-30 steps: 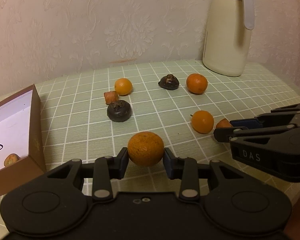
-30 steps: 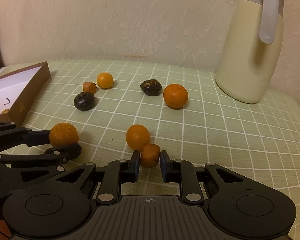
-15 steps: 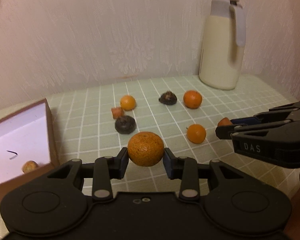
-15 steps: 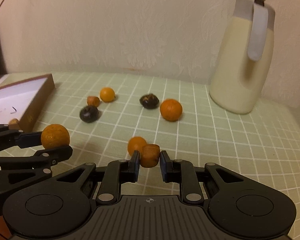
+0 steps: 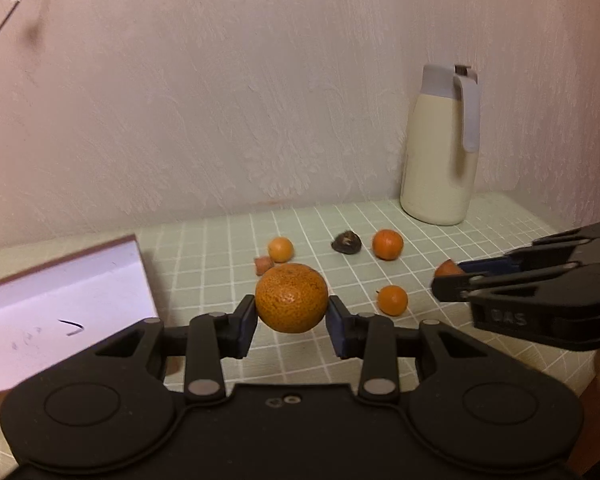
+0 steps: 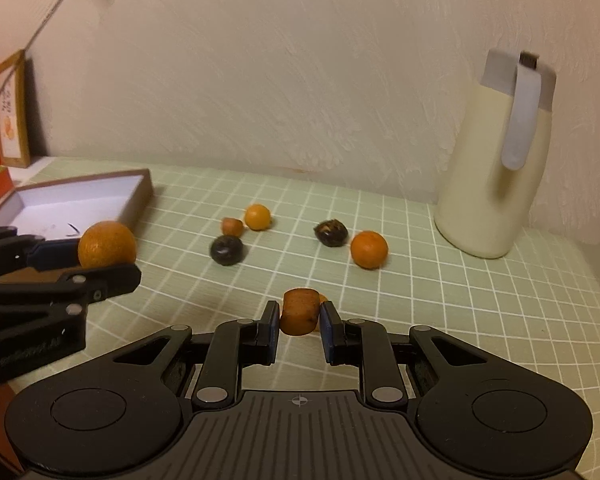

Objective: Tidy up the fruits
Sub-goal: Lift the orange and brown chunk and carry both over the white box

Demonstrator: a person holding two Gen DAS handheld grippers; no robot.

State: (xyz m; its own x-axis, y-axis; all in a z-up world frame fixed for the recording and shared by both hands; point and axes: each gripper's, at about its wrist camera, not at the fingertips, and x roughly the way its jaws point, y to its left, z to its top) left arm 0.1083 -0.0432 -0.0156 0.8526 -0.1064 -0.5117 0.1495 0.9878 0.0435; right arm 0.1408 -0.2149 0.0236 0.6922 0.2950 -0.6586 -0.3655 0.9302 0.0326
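My left gripper (image 5: 291,320) is shut on a large rough orange (image 5: 291,297) and holds it above the table; the orange also shows in the right wrist view (image 6: 107,244). My right gripper (image 6: 299,322) is shut on a small brown-orange cylindrical fruit (image 6: 299,311), also raised. An open brown box with a white inside (image 5: 60,300) lies at the left (image 6: 136,200). On the green checked cloth lie small oranges (image 6: 369,249) (image 6: 257,217) (image 5: 392,300), two dark fruits (image 6: 227,250) (image 6: 331,233) and another brown piece (image 6: 232,226).
A cream thermos jug (image 6: 496,168) with a grey lid stands at the back right by the wall. Orange cartons and a framed card (image 6: 8,120) stand at the far left. The table's right edge (image 5: 580,360) is near my right gripper.
Both grippers have risen and pulled back from the table with their fruits still held. The fruits on the cloth now look smaller and farther, and more of the wall shows.
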